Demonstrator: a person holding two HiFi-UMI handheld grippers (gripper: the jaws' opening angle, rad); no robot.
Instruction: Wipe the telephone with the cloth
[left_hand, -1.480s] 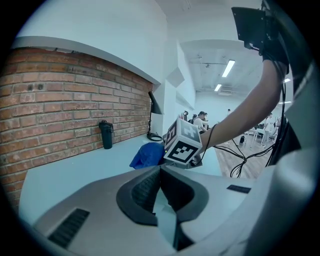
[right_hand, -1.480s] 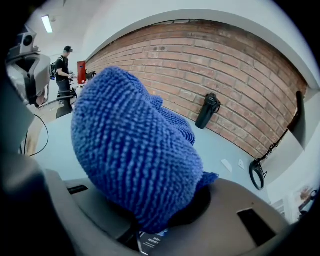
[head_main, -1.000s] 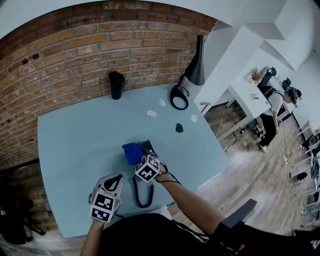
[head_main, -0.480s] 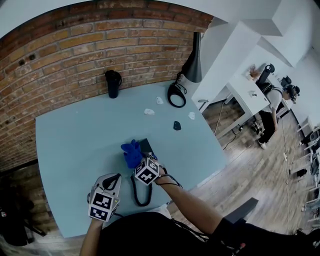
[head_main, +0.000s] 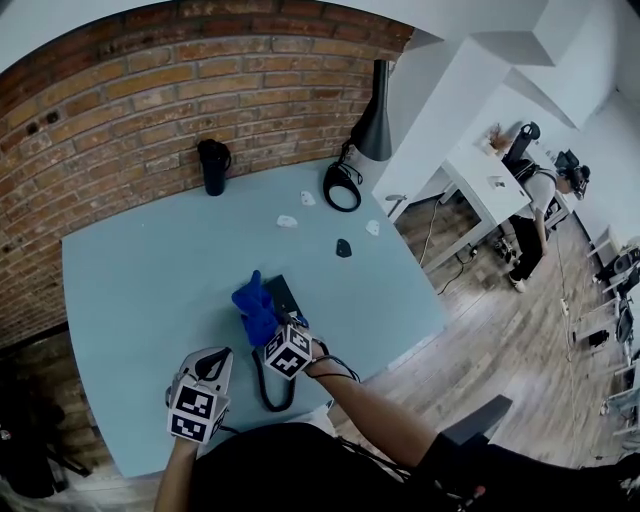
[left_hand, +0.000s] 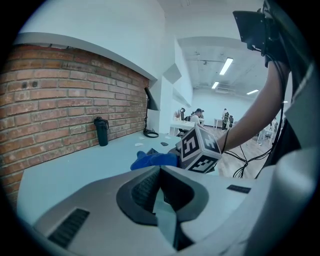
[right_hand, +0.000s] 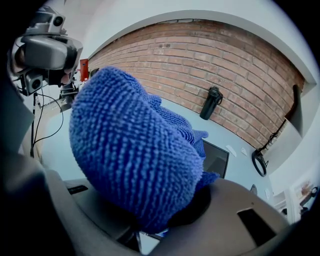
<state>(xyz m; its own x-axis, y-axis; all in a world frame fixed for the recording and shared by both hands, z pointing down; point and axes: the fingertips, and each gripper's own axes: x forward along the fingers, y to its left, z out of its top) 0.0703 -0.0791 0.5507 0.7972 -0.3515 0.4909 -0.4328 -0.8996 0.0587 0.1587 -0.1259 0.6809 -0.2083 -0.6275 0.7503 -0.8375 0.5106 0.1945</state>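
The telephone (head_main: 284, 294) is a dark flat unit lying mid-table, with a black cord (head_main: 262, 385) looping toward me. My right gripper (head_main: 272, 328) is shut on a bunched blue cloth (head_main: 253, 303) that rests against the telephone's left side. In the right gripper view the cloth (right_hand: 135, 165) fills the jaws and hides the fingertips, with the telephone (right_hand: 216, 158) just beyond. My left gripper (head_main: 221, 357) hovers at the near table edge, left of the cord, shut and holding nothing. In the left gripper view its jaws (left_hand: 160, 171) point at the cloth (left_hand: 155, 159).
On the light blue table (head_main: 130, 290), a black bottle (head_main: 212, 166) stands by the brick wall and a black lamp (head_main: 375, 125) at the far right corner beside a black ring (head_main: 340, 188). Small white bits (head_main: 287, 221) and a dark piece (head_main: 343, 247) lie beyond the telephone. A person (head_main: 535, 215) stands far right.
The right gripper has pushed the cloth a little farther along the telephone's left side, and the cloth stands taller. The left gripper stays near the table edge.
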